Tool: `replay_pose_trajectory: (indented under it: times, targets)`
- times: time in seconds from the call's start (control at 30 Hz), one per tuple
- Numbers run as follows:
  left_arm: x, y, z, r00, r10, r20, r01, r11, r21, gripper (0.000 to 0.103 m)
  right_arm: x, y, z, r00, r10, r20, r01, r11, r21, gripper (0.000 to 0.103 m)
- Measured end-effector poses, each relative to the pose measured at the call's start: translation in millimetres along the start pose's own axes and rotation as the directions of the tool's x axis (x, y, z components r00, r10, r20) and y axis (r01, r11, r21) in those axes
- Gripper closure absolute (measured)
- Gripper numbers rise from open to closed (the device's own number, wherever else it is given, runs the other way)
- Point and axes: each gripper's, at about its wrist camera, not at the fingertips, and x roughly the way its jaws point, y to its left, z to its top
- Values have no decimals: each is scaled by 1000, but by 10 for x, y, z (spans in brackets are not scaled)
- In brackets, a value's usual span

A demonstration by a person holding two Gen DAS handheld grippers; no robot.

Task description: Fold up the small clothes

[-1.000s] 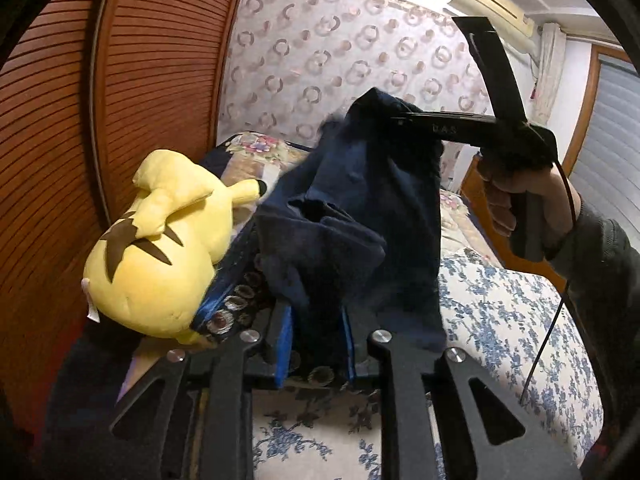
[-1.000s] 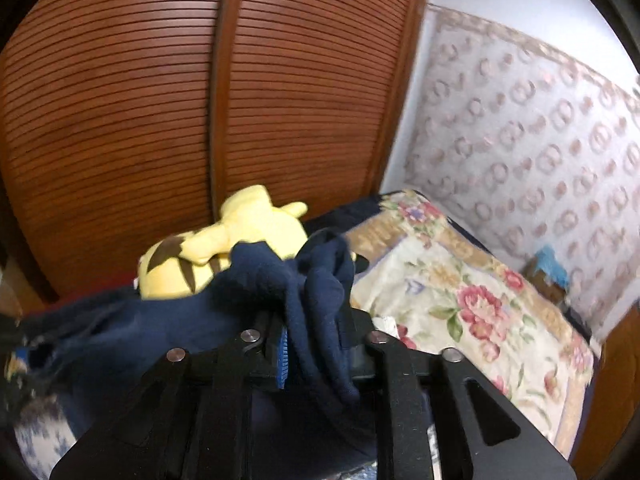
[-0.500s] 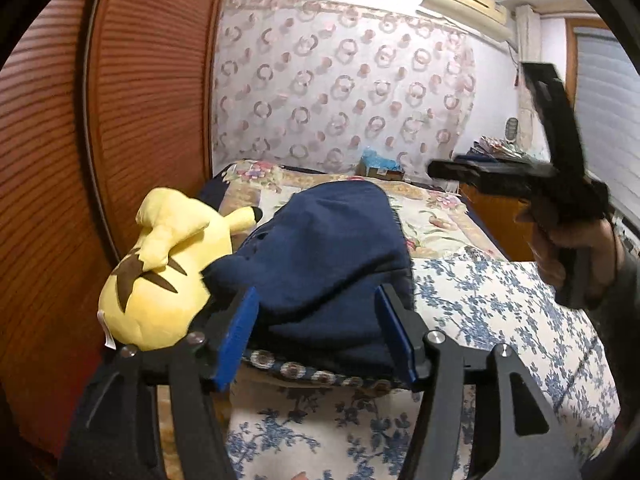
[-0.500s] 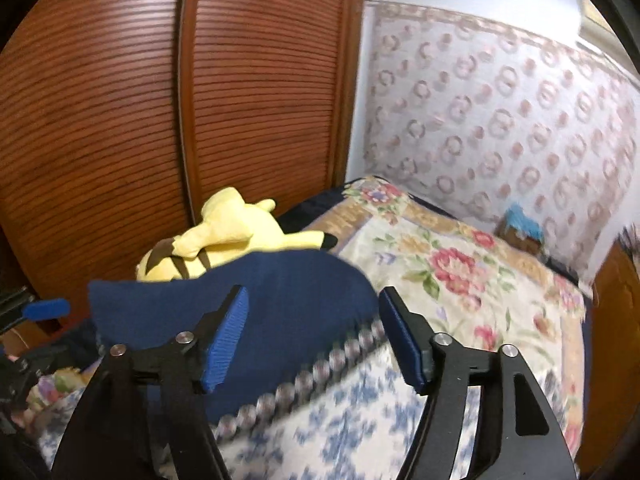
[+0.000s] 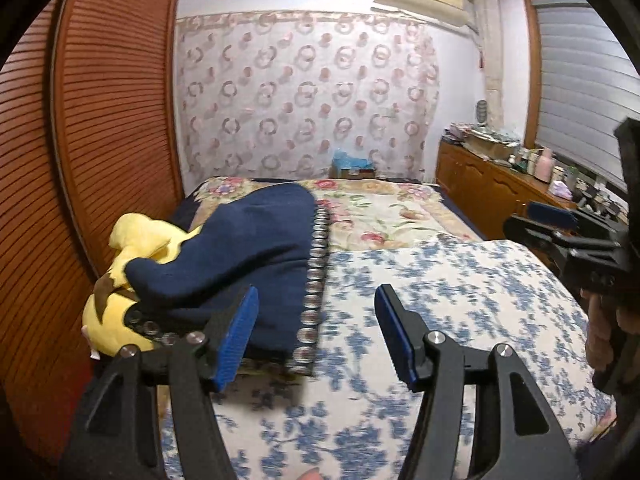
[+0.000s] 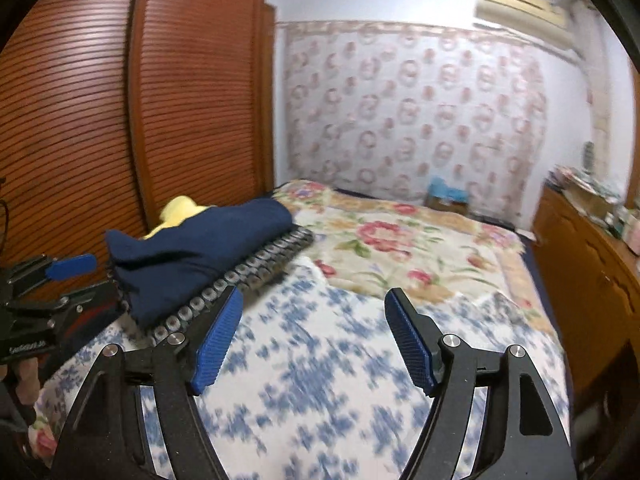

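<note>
A folded navy garment (image 5: 248,248) lies at the left of the bed, partly over a yellow plush toy (image 5: 136,236); the right wrist view shows the garment (image 6: 200,252) and the plush toy (image 6: 180,206) too. My left gripper (image 5: 317,292) is open, drawn back to the right of the garment, with nothing between its blue pads. My right gripper (image 6: 315,293) hovers over the blue floral sheet (image 6: 320,380); its jaws are opening and hold nothing. Each view catches the other gripper at its edge: the right one (image 5: 536,222), the left one (image 6: 80,280).
A dark strip with a ring pattern (image 5: 316,264) runs along the garment's right edge. A flowered blanket (image 5: 384,208) covers the far half of the bed. Slatted wooden wardrobe doors (image 5: 100,120) stand on the left, and a cluttered wooden dresser (image 5: 500,188) on the right.
Both grippers were shut on the navy garment held up in the air. They have let go, it now lies folded on the bed, and both have pulled away to the right.
</note>
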Motion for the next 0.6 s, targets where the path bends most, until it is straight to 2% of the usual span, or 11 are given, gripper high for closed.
replay_pose_trajectory:
  times: [0.2,0.27,0.43,0.6]
  targets:
    - [-146,-308,58,999,-46,25,45,999,22,43,-570,-245,-206,992,-114,46,110,991,78,28]
    - [-214,-395,73,998,-40,45,38,999,34,43,-752,-314,-266,987,-145,62,139,986,95,27]
    - [-309,-530,101,998,-44,51,41,998,45,43,-1058,-410,-359,978,-190,89,177,975,134,27]
    - [-360,-578,119,997,-50,51,48,998,49,43,-1175,-465,-404,974,-206,94,191,970,153,27]
